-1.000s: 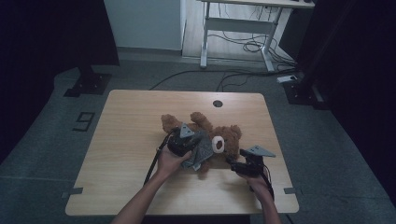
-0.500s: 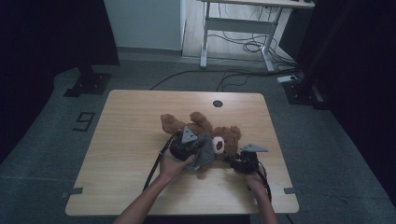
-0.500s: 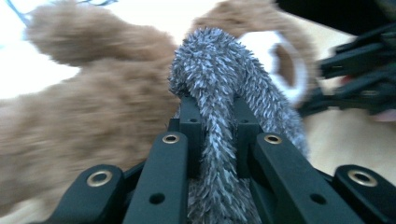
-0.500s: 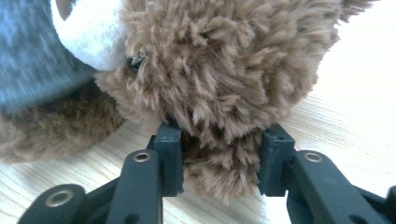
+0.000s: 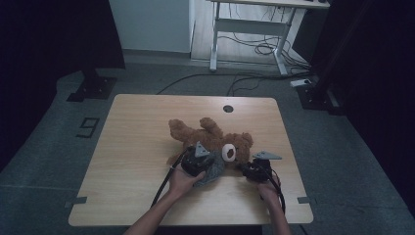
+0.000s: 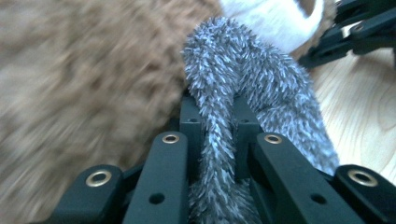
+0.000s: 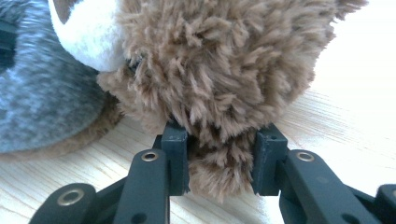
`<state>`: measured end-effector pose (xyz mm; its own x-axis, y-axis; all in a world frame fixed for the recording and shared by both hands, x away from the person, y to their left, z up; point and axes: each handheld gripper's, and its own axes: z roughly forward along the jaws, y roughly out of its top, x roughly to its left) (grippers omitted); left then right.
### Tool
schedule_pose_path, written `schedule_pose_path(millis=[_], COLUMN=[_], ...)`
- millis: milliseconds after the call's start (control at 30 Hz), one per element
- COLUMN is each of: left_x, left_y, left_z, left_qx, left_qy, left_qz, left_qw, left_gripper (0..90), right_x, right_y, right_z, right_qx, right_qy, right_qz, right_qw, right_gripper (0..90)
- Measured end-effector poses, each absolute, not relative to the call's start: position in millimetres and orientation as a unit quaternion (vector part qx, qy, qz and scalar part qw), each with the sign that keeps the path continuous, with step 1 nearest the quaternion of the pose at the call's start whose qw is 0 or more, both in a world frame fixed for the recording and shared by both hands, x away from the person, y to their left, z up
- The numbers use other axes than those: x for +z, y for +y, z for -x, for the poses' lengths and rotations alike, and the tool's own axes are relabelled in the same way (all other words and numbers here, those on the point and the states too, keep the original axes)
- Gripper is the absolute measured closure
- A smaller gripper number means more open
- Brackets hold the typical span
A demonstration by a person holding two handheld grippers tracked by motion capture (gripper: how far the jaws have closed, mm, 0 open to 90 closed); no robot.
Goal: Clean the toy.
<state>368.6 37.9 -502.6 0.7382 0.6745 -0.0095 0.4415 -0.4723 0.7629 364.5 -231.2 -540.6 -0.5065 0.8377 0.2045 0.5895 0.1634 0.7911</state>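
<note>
A brown teddy bear (image 5: 208, 136) lies on the wooden table (image 5: 142, 132) with its head toward the right. A grey fuzzy cloth (image 5: 213, 171) sits at its neck. My left gripper (image 5: 198, 160) is shut on that cloth. In the left gripper view a fold of the grey cloth (image 6: 261, 79) is pinched between the jaws of the left gripper (image 6: 215, 116), beside brown fur (image 6: 84, 70). My right gripper (image 5: 254, 169) is at the bear's head. Its jaws have just been closing, and in the right gripper view the right gripper (image 7: 223, 140) squeezes a tuft of the bear's fur (image 7: 224, 60).
A round cable hole (image 5: 228, 108) sits near the table's far edge. Beyond the table stand a white-framed desk (image 5: 244, 24), floor cables (image 5: 259, 49) and dark stands (image 5: 93, 85). The table's left half (image 5: 122, 161) is bare wood.
My left gripper has come a little nearer the table's front edge with the grey cloth. My right gripper has edged in against the bear's head.
</note>
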Motion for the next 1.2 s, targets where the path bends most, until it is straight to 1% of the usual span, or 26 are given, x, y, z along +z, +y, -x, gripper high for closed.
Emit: schedule_pose_path(millis=[100, 133, 167, 333, 433, 567, 633, 667, 733, 800, 867, 900, 933, 1000, 1100, 1200], left_x=[-504.3, -506.3, -506.3, -508.0, -506.3, -496.0, -492.8, -486.0, -482.4, -475.1, -468.9, -468.9, -467.0, -467.0, -468.7, -473.9], left_y=[47.1, 57.3, 57.3, 82.6, 93.1, 105.6, 103.2, 93.9, 87.3, 68.3, 41.0, 41.0, 20.8, 3.3, -6.7, -1.4], left_z=[-365.7, -361.9, -361.9, -354.0, -352.2, -351.3, -351.4, -352.7, -353.6, -356.2, -359.5, -359.5, -361.1, -362.2, -365.7, -370.2], left_qx=[0.149, 0.149, 0.149, 0.154, 0.156, 0.149, 0.149, 0.143, 0.140, 0.136, 0.132, 0.132, 0.131, 0.135, 0.132, 0.122], left_qy=[0.335, 0.338, 0.338, 0.346, 0.352, 0.362, 0.360, 0.353, 0.349, 0.337, 0.321, 0.321, 0.310, 0.300, 0.303, 0.318], left_qz=[-0.842, -0.842, -0.842, -0.840, -0.835, -0.820, -0.818, -0.817, -0.817, -0.819, -0.825, -0.825, -0.831, -0.838, -0.839, -0.833], left_qw=[0.395, 0.394, 0.394, 0.389, 0.394, 0.418, 0.422, 0.432, 0.436, 0.444, 0.446, 0.446, 0.442, 0.435, 0.433, 0.435], left_gripper=[79.2, 79.2, 79.1, 79.0, 79.0, 79.1, 79.2, 79.2, 79.2, 79.2, 79.2, 79.3, 79.3, 79.3, 79.4, 79.4], right_x=[-540.5, -540.8, -540.8, -542.2, -542.2, -542.9, -543.0, -543.1, -543.1, -543.0, -542.8, -542.8, -542.9, -543.1, -544.0, -545.1], right_y=[-231.3, -231.6, -231.6, -234.5, -234.6, -235.1, -235.4, -235.6, -235.6, -235.5, -235.5, -235.5, -236.1, -236.8, -238.8, -241.2], right_z=[-364.2, -364.2, -364.2, -364.8, -364.7, -364.3, -364.4, -364.5, -364.5, -364.2, -363.8, -363.8, -363.9, -364.3, -365.2, -365.5], right_qx=[0.437, 0.438, 0.438, 0.440, 0.440, 0.440, 0.441, 0.441, 0.441, 0.441, 0.440, 0.440, 0.441, 0.442, 0.441, 0.447], right_qy=[0.751, 0.751, 0.751, 0.755, 0.756, 0.759, 0.759, 0.758, 0.758, 0.759, 0.760, 0.760, 0.761, 0.761, 0.758, 0.753], right_qz=[-0.475, -0.473, -0.473, -0.466, -0.465, -0.460, -0.460, -0.460, -0.460, -0.460, -0.459, -0.459, -0.457, -0.456, -0.462, -0.467], right_qw=[0.142, 0.142, 0.142, 0.136, 0.136, 0.137, 0.136, 0.135, 0.135, 0.135, 0.135, 0.135, 0.134, 0.133, 0.132, 0.124], right_gripper=[64.9, 64.9, 64.9, 64.9, 64.9, 64.8, 64.8, 64.7, 64.8, 64.8, 64.8, 64.8, 64.8, 64.8, 65.0, 65.6])
